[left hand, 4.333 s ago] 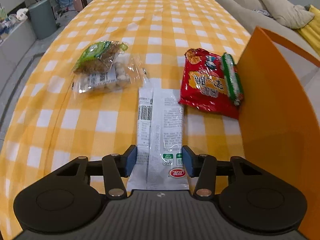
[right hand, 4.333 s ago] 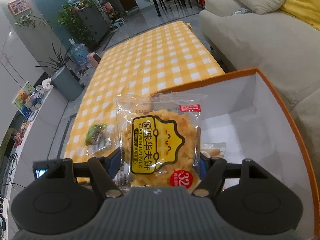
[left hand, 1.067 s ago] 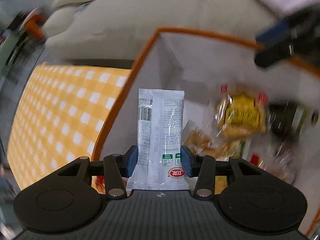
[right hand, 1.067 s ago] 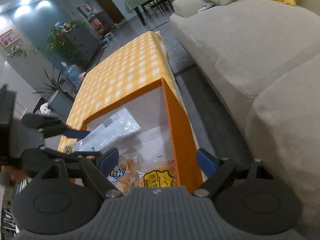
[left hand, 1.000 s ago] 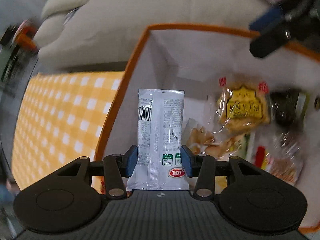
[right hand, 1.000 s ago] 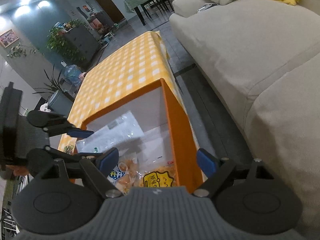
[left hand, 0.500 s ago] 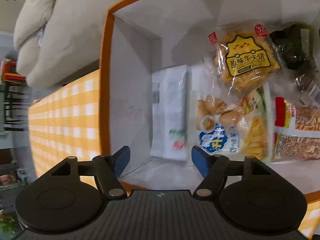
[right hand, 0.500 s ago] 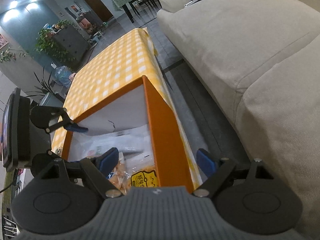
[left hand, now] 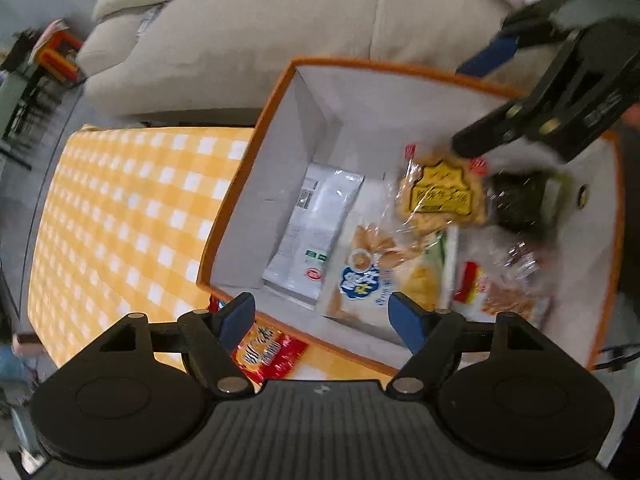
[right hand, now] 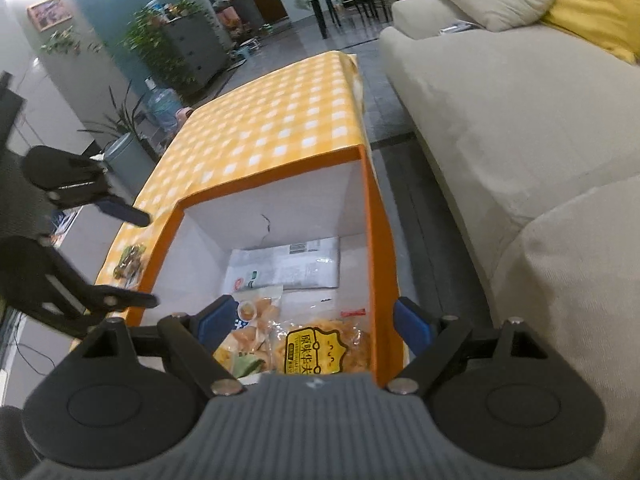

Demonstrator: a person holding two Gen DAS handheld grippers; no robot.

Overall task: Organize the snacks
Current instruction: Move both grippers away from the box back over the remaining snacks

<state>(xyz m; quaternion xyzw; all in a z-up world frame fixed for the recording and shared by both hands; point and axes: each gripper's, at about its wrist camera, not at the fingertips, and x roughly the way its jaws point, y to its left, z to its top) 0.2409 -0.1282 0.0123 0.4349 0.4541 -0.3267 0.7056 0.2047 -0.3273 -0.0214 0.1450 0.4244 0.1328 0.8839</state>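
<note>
The white snack packet (left hand: 316, 224) (right hand: 288, 268) lies flat inside the orange box (left hand: 224, 236) (right hand: 372, 240), against its wall. Beside it lie a yellow waffle packet (left hand: 440, 196) (right hand: 320, 350), a blue-labelled chip packet (left hand: 372, 276), a dark packet (left hand: 520, 200) and a red-labelled packet (left hand: 492, 288). My left gripper (left hand: 322, 320) (right hand: 132, 256) hangs above the box's near rim, its jaws opening with nothing between them. My right gripper (right hand: 314, 320) (left hand: 480, 96) is open and empty over the other end of the box.
A red snack packet (left hand: 268, 350) lies on the yellow checked tablecloth (left hand: 132, 208) just outside the box. A green packet (right hand: 130, 266) sits on the cloth further off. A beige sofa (right hand: 520, 120) runs close along the table's side.
The left gripper opened and let go of the white packet, which now lies in the box. The left gripper then rose and drew back. The right gripper stayed open over the box.
</note>
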